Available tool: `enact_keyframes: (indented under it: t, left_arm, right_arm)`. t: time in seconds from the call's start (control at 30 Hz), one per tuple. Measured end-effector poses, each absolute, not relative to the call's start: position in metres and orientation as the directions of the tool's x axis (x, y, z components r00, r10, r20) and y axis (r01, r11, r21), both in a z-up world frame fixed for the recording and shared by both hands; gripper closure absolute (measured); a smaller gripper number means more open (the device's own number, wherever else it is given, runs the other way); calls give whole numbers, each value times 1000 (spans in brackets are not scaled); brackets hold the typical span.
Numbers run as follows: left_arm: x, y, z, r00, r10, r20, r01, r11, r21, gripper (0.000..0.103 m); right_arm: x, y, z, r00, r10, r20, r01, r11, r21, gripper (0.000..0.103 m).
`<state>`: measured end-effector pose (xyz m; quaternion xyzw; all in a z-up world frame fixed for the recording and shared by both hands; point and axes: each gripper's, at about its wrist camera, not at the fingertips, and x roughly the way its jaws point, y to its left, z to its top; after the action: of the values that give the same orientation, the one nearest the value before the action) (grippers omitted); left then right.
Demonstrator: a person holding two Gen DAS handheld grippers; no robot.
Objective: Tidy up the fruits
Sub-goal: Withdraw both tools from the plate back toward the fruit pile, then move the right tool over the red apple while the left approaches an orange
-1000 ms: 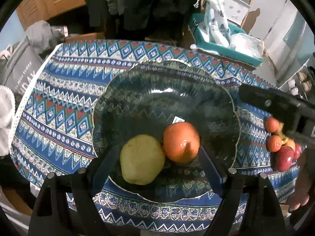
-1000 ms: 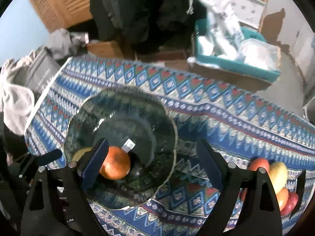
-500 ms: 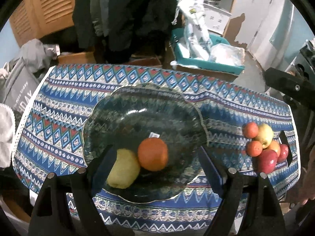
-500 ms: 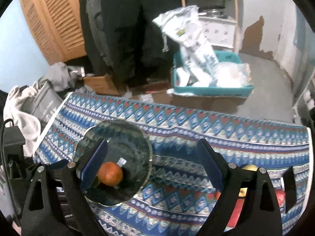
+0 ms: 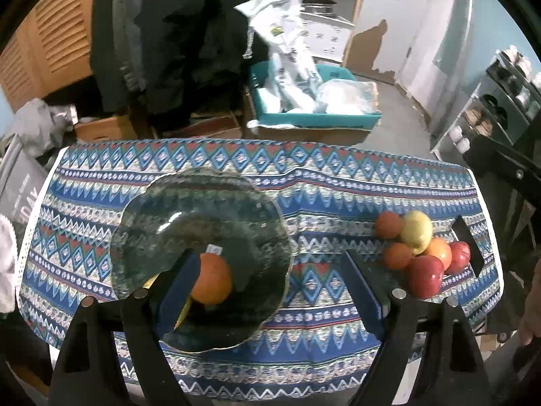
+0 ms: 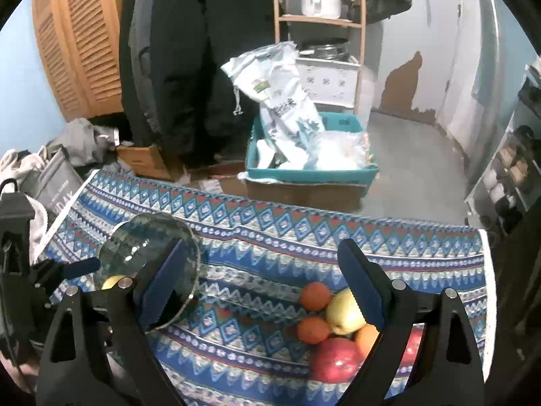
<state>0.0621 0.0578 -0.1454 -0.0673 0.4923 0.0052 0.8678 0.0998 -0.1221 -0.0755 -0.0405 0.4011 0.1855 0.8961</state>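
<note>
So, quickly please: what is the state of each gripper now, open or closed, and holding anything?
Left gripper: open, holding nothing.
Right gripper: open, holding nothing.

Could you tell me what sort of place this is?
Probably a cluttered home storage room or utility room: dark coats hang by a louvred wooden door, and a wooden shelf holds a pot.

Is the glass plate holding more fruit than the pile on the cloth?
No, the plate holds only an orange and a yellow fruit, while the pile has six.
</note>
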Motion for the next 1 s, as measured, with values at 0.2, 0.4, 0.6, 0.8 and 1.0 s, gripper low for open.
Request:
enact_keyframes:
  t: [0.2, 0.4, 0.6, 0.8, 1.0]
  left_arm:
    - [67, 28, -138, 519, -88, -850, -19, 993, -114, 17]
    - [72, 0, -138, 509, -114, -853, 33, 993, -113, 17]
    - [76, -27, -138, 499, -135, -856, 80, 991, -110, 17]
    - [80, -51, -139, 491, -153, -858, 122, 987, -107, 17]
    - [86, -72, -142, 474, -175, -863, 153, 981, -115, 17]
  right_arm:
    - [90, -152, -63, 641, 285, -713, -346, 936, 63, 13]
    - [85, -189, -61, 658, 249, -710, -303, 952, 53, 13]
    - [82, -225, -65, 669, 207, -713, -250, 967, 46, 13]
    - [78, -258, -69, 680, 160, -716, -192, 981, 37, 13]
    - [78, -287, -81, 666, 122, -736, -142, 989, 36, 13]
